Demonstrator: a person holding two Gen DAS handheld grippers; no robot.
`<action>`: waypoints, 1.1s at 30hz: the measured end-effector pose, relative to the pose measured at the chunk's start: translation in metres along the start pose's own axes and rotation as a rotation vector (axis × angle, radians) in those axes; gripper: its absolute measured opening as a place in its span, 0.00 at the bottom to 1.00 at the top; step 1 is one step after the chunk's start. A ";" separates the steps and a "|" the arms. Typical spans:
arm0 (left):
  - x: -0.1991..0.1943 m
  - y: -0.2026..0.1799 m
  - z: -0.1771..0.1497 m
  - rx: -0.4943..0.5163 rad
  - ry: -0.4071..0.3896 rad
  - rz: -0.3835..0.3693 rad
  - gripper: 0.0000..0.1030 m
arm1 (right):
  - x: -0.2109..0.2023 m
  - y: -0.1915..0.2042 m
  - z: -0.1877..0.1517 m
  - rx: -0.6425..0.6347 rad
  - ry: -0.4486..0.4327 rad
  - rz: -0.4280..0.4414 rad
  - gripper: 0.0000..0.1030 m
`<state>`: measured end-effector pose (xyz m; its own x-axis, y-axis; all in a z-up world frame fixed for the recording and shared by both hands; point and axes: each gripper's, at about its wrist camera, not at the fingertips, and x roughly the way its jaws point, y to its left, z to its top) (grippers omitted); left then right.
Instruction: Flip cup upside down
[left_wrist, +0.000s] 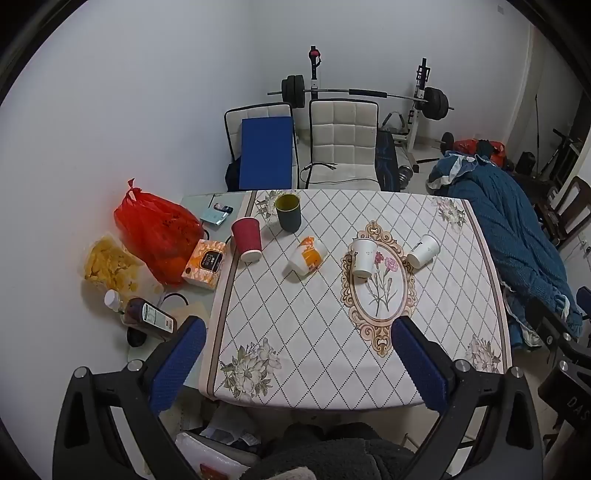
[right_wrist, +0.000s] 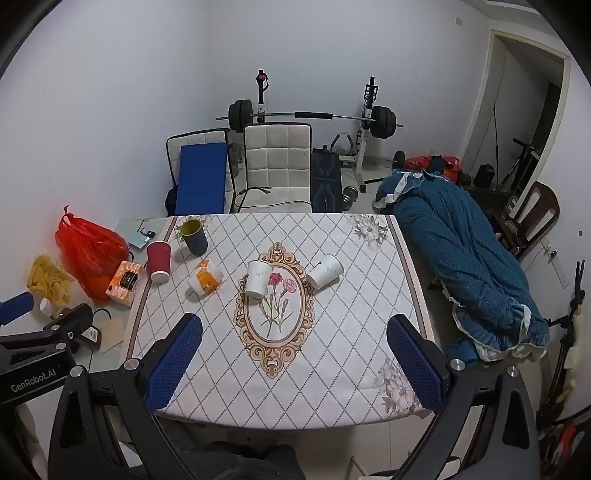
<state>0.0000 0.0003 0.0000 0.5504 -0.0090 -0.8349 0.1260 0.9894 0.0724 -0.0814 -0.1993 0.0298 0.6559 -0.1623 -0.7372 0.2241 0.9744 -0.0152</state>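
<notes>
Several cups stand on the patterned tablecloth (left_wrist: 314, 325). A dark green cup (left_wrist: 288, 212) stands upright, mouth up, at the far left. A red paper cup (left_wrist: 247, 239), an orange-and-white cup (left_wrist: 307, 255) and two white paper cups (left_wrist: 362, 257) (left_wrist: 424, 251) stand mouth down. The same cups show in the right wrist view: green (right_wrist: 193, 236), red (right_wrist: 159, 261), orange (right_wrist: 205, 281), white (right_wrist: 257, 278) (right_wrist: 325, 271). My left gripper (left_wrist: 299, 328) is open and empty above the near table edge. My right gripper (right_wrist: 294, 325) is open and empty, also at the near edge.
Left of the cloth lie a red plastic bag (left_wrist: 157, 232), a bag of chips (left_wrist: 110, 264), an orange tissue box (left_wrist: 205, 263) and a brown bottle (left_wrist: 147, 317). Two white chairs (left_wrist: 341, 144) stand behind the table. A blue quilt (left_wrist: 509, 236) lies to the right.
</notes>
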 end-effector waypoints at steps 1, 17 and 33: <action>0.000 0.000 0.000 0.001 0.001 0.002 1.00 | 0.000 0.000 0.000 -0.002 -0.005 -0.003 0.99; -0.004 -0.004 0.009 -0.002 -0.002 -0.007 1.00 | -0.004 0.002 0.005 -0.002 -0.011 -0.007 0.99; -0.007 -0.007 0.007 0.005 -0.009 -0.019 1.00 | -0.011 0.002 0.009 0.010 -0.017 -0.013 0.99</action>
<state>0.0008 -0.0080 0.0090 0.5553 -0.0290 -0.8311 0.1405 0.9883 0.0593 -0.0815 -0.1975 0.0438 0.6647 -0.1776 -0.7257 0.2400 0.9706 -0.0177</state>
